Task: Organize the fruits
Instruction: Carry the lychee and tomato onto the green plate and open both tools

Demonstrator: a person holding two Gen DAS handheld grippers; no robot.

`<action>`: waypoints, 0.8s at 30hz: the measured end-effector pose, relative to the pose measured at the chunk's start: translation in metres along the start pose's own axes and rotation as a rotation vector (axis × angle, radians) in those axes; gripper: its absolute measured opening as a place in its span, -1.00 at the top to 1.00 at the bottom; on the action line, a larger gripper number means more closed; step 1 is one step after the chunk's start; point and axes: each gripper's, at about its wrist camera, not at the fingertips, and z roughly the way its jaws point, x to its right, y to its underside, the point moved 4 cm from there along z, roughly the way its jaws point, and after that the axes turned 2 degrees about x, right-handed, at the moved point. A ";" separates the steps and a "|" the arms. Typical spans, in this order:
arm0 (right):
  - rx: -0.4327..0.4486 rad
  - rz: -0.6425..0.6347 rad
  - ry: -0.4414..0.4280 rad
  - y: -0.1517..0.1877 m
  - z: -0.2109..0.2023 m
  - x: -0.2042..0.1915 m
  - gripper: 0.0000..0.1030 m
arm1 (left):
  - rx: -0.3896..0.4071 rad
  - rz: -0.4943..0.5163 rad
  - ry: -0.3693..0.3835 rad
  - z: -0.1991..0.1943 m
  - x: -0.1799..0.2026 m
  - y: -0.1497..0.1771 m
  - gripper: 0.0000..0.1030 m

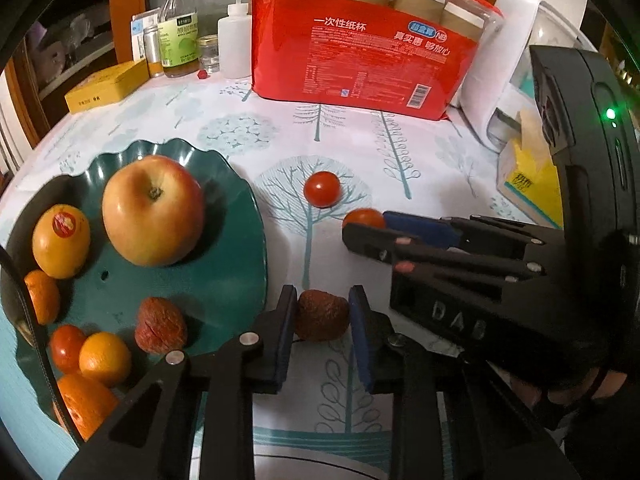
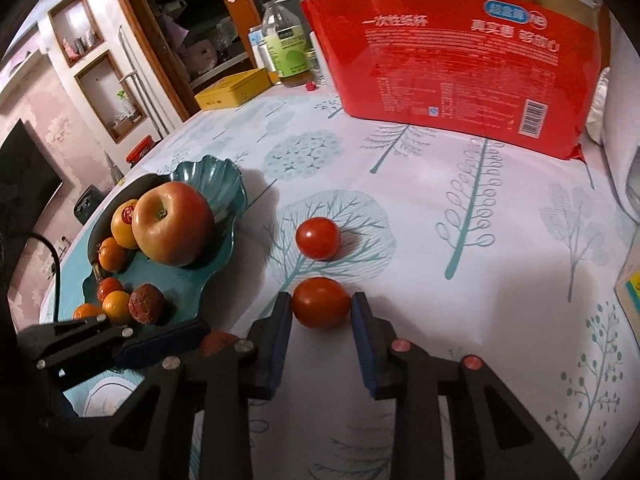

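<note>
Status, read from the left of the table to the right.

1. The teal plate (image 1: 224, 236) already holds most of the fruit: an apple (image 1: 152, 210), a stickered yellow fruit (image 1: 60, 240), several small oranges (image 1: 105, 358), one small tomato (image 1: 66, 348) and a wrinkled brown fruit (image 1: 160, 330). This part of the task appears done.

2. Just beside the plate's rim, a second wrinkled brown fruit (image 1: 322, 314) still rests on the tablecloth (image 1: 400, 184). The left gripper (image 1: 322, 322) is clenched on it, both blue pads pressing its sides.

3. Further right, the near tomato (image 2: 320, 302) also lies on the cloth. The right gripper (image 2: 322, 320) is closed around it, pads against its flanks.

4. Beyond it, the far tomato (image 2: 318, 238) lies on the cloth, untouched.

Remaining, as judged: three fruits off the plate, two gripped but not yet lifted, one not yet addressed.
</note>
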 end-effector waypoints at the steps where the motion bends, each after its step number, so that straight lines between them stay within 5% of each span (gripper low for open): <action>1: 0.008 0.012 0.004 0.000 -0.003 0.002 0.41 | 0.001 -0.001 0.009 -0.001 0.001 0.001 0.52; 24: 0.025 0.080 0.098 0.012 -0.052 -0.011 0.41 | 0.068 -0.016 0.137 -0.073 -0.008 0.005 0.52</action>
